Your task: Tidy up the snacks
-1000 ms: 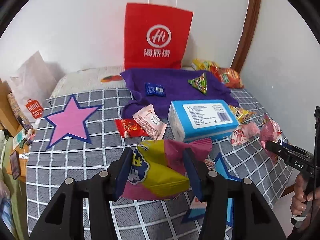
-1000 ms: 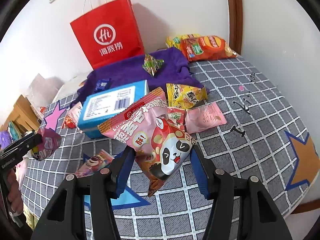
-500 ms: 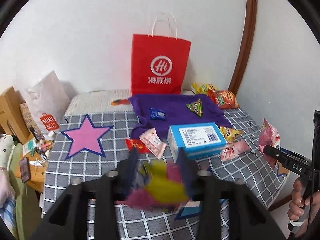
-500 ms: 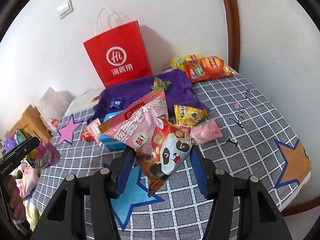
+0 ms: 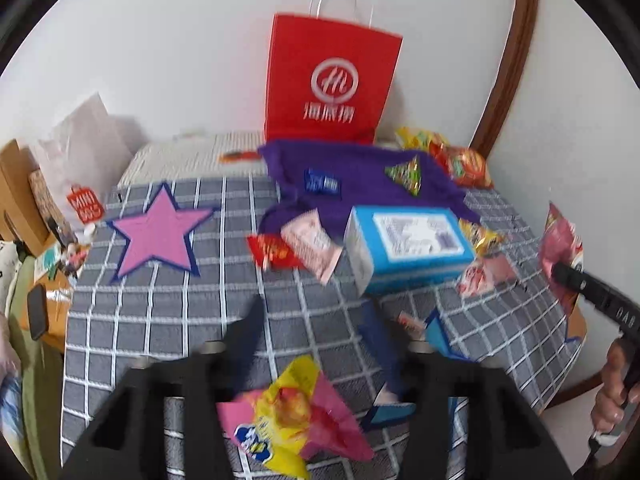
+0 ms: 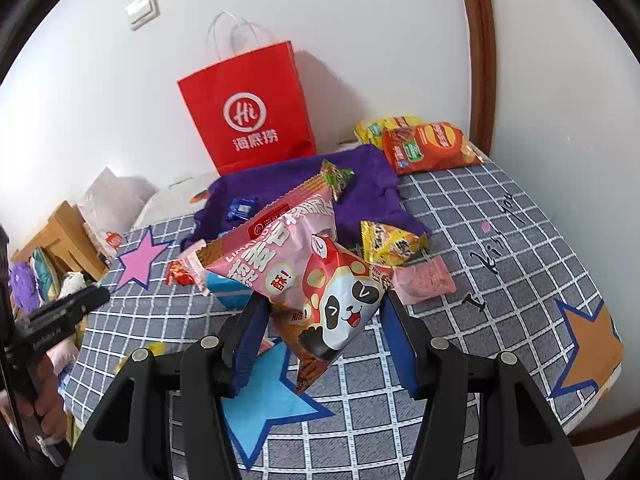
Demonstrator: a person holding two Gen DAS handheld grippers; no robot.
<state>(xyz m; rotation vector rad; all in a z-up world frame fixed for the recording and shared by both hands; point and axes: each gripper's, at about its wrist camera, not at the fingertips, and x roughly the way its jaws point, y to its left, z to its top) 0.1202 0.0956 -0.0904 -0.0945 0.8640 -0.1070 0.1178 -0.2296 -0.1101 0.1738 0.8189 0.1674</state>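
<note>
Closest to us, our right gripper (image 6: 322, 322) is clamped on a pink panda bag (image 6: 304, 276), both blue pads pressing its sides, the bag held up above the checked cover (image 6: 500, 280). Over on the other side, our left gripper (image 5: 316, 344) has its jaws spread wide with nothing between them; a yellow-and-pink bag (image 5: 292, 420) sits low in front of it, below the fingers and blurred, so we cannot say whether it is falling or already lying on the cover.

Just beyond the left gripper's tips lie a red packet (image 5: 272, 250) and a pale pink packet (image 5: 312, 246), overlapping, with a blue box (image 5: 408, 246) to their right. Past the right gripper's tips we see a yellow packet (image 6: 390, 242) and a pink sachet (image 6: 426, 280) side by side.

Farther ahead, a purple cloth (image 6: 360, 196) carries a small blue packet (image 6: 240, 209) and a green triangular packet (image 6: 336, 178). At the back, two crisp bags (image 6: 424, 146) sit by the wall to the right and a red paper bag (image 6: 252, 112) stands upright.

Our read: sorting is early. One bag is in hand, one is just loose, and most snacks remain scattered; no finished group is evident.
</note>
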